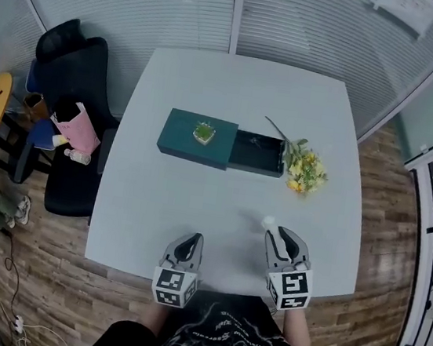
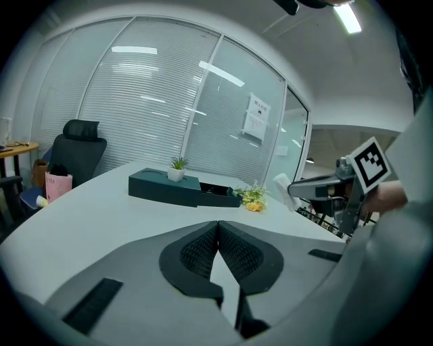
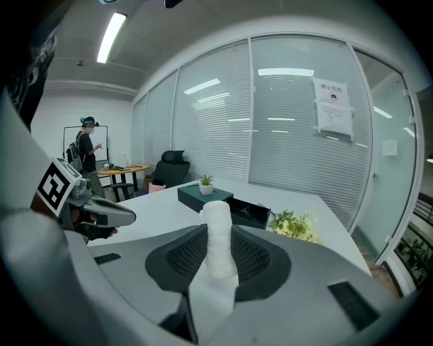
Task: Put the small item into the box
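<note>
Head view: the white surface [image 1: 156, 208] fills the middle of the frame, and both grippers sit at its lower edge, close to the person. The right gripper [image 1: 275, 233], at lower right, has its jaws clenched on a small white roll [image 1: 269, 224] whose tip pokes out past the jaw ends toward the upper left. In the right gripper view the roll [image 3: 217, 213] stands upright between the two ribbed pads, pressed from both sides, with its upper part rising above the jaw tips. The left gripper [image 1: 191, 239], at lower centre, carries nothing. The left gripper view shows its jaws [image 2: 218, 223] closed tip to tip with only a thin wedge of gap lower down, and the other gripper with the roll [image 2: 283, 184] at mid right. The dark teal box [image 1: 195, 146] lies well apart from the roll, toward the upper centre of the surface, its drawer [image 1: 257, 152] slid out to the right and showing a dark interior. A small potted plant [image 1: 203, 132] stands on the box's closed part. A bunch of yellow flowers [image 1: 305, 170] lies just beside the drawer's right end.
</note>
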{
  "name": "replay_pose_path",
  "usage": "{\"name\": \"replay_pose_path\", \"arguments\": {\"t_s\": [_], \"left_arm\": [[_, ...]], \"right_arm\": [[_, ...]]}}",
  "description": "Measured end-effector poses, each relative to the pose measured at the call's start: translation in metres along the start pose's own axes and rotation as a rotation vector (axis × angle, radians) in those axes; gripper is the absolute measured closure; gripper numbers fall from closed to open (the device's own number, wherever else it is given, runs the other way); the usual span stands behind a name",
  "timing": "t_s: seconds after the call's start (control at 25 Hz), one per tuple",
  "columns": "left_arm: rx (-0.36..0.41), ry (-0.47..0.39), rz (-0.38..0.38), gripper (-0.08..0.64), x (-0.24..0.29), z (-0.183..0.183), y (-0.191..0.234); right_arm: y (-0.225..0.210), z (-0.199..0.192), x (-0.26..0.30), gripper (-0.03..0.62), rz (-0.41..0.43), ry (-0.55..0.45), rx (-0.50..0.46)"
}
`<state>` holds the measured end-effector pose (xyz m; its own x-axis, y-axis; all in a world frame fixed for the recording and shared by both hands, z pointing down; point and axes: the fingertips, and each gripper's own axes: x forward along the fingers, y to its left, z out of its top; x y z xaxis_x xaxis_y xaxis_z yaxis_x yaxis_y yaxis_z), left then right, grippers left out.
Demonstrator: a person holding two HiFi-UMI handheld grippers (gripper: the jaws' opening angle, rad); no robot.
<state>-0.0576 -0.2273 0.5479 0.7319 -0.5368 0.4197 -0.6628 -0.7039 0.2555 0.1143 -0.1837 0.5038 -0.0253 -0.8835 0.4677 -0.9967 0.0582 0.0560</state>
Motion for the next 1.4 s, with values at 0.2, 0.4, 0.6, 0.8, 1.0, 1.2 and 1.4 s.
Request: {"name": "replay_pose_path", "arguments": {"t_s": [0.2,0.4,0.6,0.8,1.0,1.2,1.4], "left_arm": [[-0.024,0.02,-0.027,0.541,-0.001,-0.003,-0.003],[-0.037,0.03,0.032,0.541,-0.003,-0.006,0.008],[-0.057,0.038,0.054,0.541,0.002,-0.007,0.01],[-0.072,0.048,0.098,0.541,0.007,-0.009,0.011],[-0.076,0.068,0.114,0.541,0.013,-0.013,0.003],[-0.079,0.068,0.127,0.541,0.027,-0.014,-0.004],[-0.084,0.083,0.14,0.541,0.028,-0.019,-0.006]], "right_arm": [[-0.036,0.035,0.015,0.474,-0.02,-0.001,-0.028],[-0.059,0.064,0.044,0.474,0.009,0.021,-0.098],[-0.091,0.091,0.073,0.469,0.026,0.04,-0.144],[-0.112,0.103,0.11,0.469,0.058,0.083,-0.217],[-0.132,0.096,0.147,0.469,0.09,0.166,-0.166],[-0.147,0.08,0.188,0.469,0.09,0.243,-0.094],[-0.15,0.056,0.219,0.469,0.097,0.353,-0.086]]}}
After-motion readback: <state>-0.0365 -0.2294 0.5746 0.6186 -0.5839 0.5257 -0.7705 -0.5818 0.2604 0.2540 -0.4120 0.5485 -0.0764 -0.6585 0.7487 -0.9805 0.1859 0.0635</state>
